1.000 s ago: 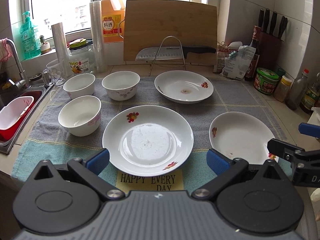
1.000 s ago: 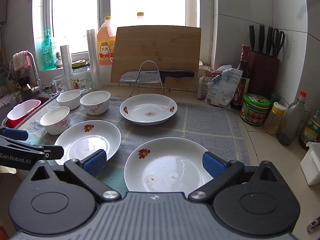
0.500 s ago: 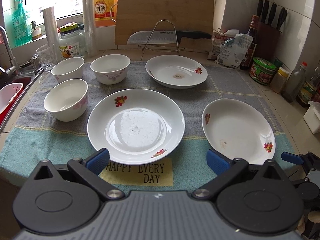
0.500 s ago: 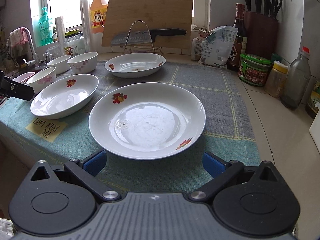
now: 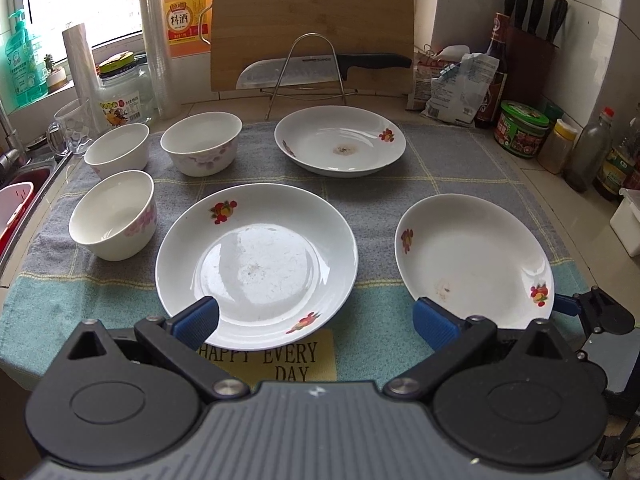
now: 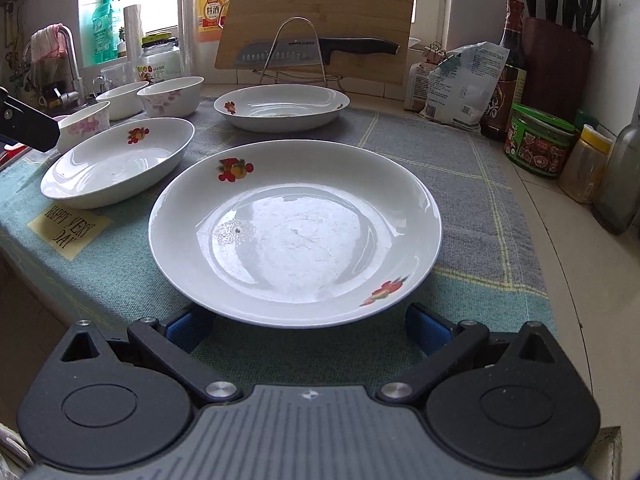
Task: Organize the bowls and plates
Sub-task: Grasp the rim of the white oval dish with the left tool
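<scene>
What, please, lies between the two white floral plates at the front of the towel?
Only bare towel: a strip of grey and teal cloth separates the left front plate from the right front plate, clearest in the left wrist view.

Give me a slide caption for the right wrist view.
Open right gripper low at the near rim of a plate on a towel, two more plates and three bowls behind.

Left claw (image 5: 314, 322) and right claw (image 6: 308, 326) both gape wide, level.
</scene>
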Tool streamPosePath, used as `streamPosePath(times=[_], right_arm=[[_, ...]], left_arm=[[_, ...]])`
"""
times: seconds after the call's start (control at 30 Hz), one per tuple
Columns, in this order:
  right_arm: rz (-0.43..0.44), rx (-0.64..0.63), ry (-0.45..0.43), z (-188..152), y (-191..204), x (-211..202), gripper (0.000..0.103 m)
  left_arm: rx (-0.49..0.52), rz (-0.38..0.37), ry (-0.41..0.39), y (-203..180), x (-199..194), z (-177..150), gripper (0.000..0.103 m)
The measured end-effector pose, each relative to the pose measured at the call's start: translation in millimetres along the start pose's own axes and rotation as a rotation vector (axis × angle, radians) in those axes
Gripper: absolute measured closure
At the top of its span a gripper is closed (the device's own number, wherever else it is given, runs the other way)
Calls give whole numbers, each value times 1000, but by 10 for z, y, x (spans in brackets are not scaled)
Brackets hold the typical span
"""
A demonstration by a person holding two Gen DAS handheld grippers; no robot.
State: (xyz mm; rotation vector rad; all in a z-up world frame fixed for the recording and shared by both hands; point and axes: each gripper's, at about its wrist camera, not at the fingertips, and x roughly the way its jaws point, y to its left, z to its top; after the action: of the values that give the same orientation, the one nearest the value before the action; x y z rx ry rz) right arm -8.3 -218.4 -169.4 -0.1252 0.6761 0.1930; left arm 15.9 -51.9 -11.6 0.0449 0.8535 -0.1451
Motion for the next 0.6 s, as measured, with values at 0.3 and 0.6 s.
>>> streamPosePath(times=[0.3,0.6], right_arm=[[78,-66,-75,-43,-86,14,0],[79,-63,-81,-52,-91,2,0]], left_arm=[[64,-153,29,-128,181,205,1],[229,-257,56,-350,501,550,1]])
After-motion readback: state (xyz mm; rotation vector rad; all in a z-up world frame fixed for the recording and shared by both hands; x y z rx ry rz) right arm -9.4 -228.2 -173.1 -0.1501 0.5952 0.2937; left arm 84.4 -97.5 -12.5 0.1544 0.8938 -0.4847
